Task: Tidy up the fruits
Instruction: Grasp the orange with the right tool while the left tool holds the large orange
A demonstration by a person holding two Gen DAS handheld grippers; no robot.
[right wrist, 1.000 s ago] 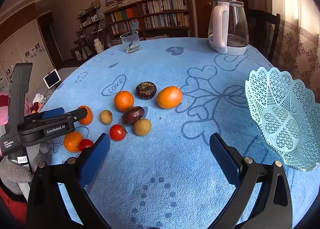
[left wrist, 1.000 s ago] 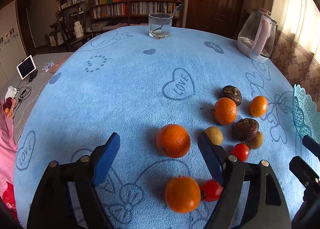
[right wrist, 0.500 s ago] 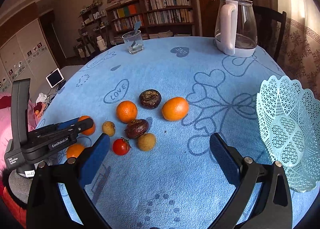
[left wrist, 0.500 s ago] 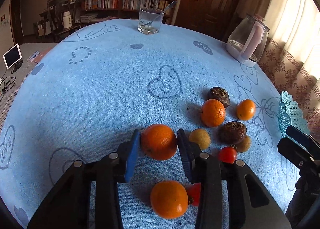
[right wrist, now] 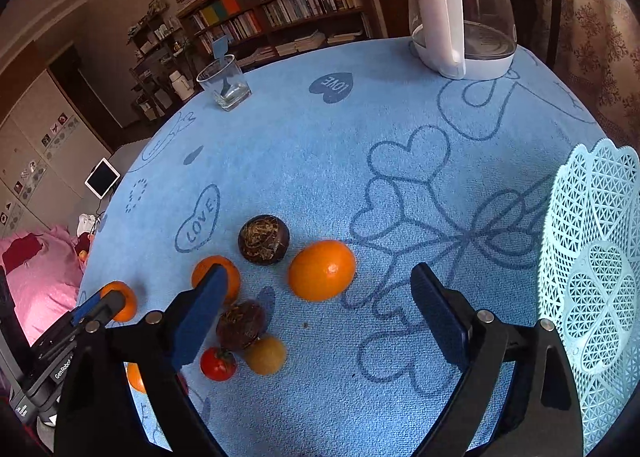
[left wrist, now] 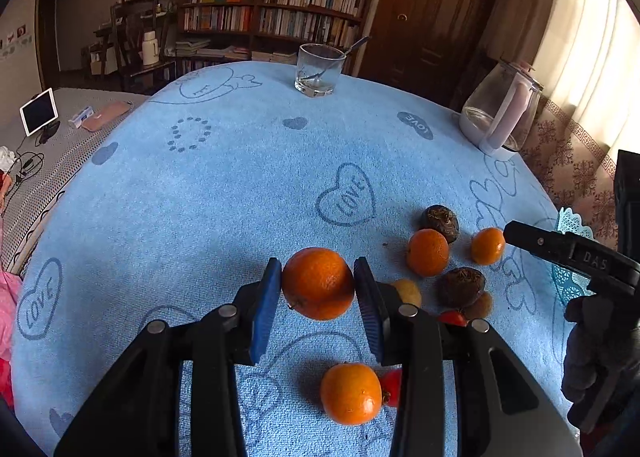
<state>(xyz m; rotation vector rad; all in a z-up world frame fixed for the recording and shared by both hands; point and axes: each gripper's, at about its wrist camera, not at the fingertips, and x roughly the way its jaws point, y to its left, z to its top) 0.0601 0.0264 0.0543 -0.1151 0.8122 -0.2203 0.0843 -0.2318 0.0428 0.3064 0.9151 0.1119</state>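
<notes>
My left gripper (left wrist: 318, 289) is shut on a large orange (left wrist: 318, 283), held just above the blue cloth. In the right wrist view that same orange (right wrist: 120, 299) shows at the left gripper's tip. My right gripper (right wrist: 316, 285) hangs over another orange (right wrist: 322, 270), which lies on the cloth between its fingers; the jaws are closing and the pads are clear of it. Two dark passion fruits (right wrist: 264, 239) (right wrist: 240, 324), a tomato (right wrist: 218, 364), a yellowish fruit (right wrist: 266, 354) and an orange (right wrist: 234, 271) lie to its left. The pale blue lattice basket (right wrist: 600, 277) stands at the right.
An orange (left wrist: 351, 393) and a tomato (left wrist: 392, 387) lie under my left gripper. A glass with a spoon (left wrist: 319, 69) and a kettle (right wrist: 460, 9) stand at the far side. A gloved hand (left wrist: 600, 357) holds the right gripper. A bed with a tablet (left wrist: 38, 111) lies left.
My left gripper shut on the large orange and lifted it slightly. My right gripper moved left from beside the basket until an orange lay between its fingers, and its jaws narrowed a little.
</notes>
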